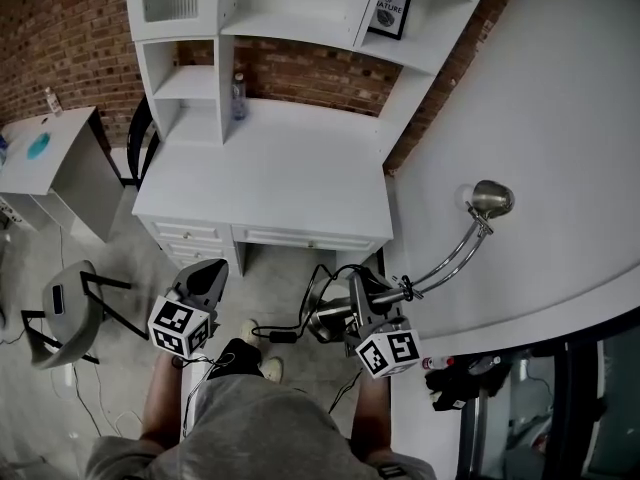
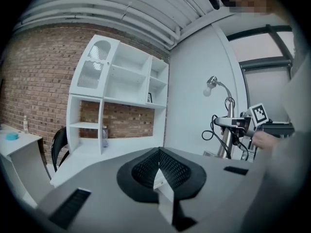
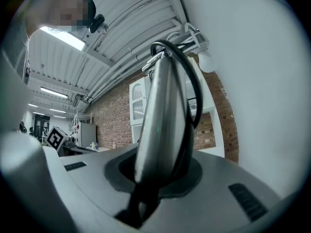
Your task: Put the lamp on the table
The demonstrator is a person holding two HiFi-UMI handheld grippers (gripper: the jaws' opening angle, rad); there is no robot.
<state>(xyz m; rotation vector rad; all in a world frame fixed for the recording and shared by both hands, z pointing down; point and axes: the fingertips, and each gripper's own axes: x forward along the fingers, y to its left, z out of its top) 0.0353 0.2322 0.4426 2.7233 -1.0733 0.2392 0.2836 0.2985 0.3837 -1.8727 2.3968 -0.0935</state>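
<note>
With the right gripper [image 1: 358,296] clamped on the silver metal gooseneck lamp [image 1: 491,200], held in air above the floor before the white desk [image 1: 270,168], carry it forward steadily, closed empty left gripper [image 1: 211,274] aside.
</note>
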